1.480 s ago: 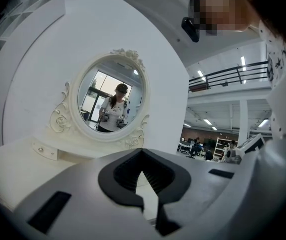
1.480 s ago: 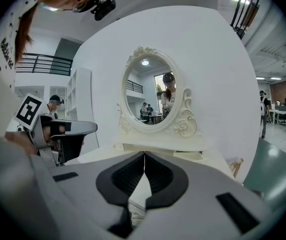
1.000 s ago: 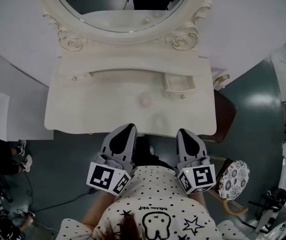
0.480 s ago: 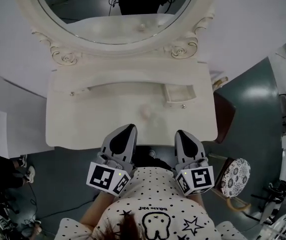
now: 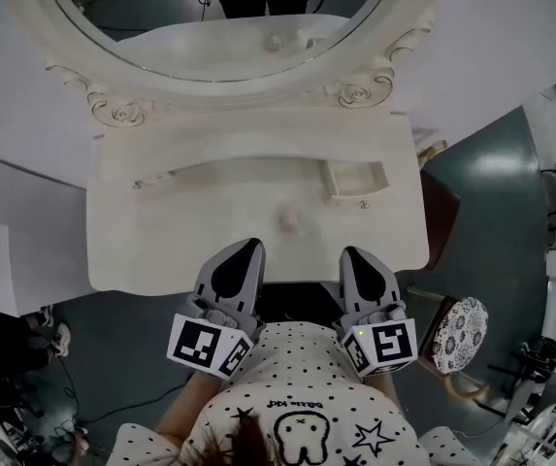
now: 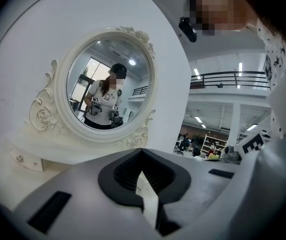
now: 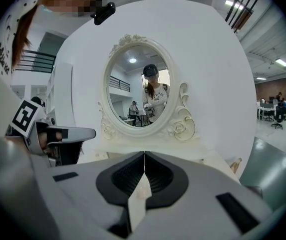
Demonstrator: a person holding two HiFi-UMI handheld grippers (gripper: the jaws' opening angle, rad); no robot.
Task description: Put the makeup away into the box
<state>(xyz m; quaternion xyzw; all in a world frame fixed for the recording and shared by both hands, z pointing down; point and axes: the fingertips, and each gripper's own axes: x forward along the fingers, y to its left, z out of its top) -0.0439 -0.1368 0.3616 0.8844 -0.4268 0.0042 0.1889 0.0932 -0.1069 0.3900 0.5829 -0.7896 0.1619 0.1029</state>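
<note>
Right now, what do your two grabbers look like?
The left gripper and right gripper are grey, pointed wedges with black ridged padding inside. Each carries a white cube with black square markers. The person's shirt is white with black dots.

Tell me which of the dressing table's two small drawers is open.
The right drawer, nearer the right gripper: it is pulled out with its hollow inside showing. The left drawer sits shut, only its knob visible.

Across the upper frame, mirror (image 5: 229, 8) behind tabletop (image 5: 161, 250), with open drawer (image 5: 355, 180) right of centre, small item (image 5: 287, 221) mid-tabletop, stool (image 5: 455, 335) lower right.
</note>
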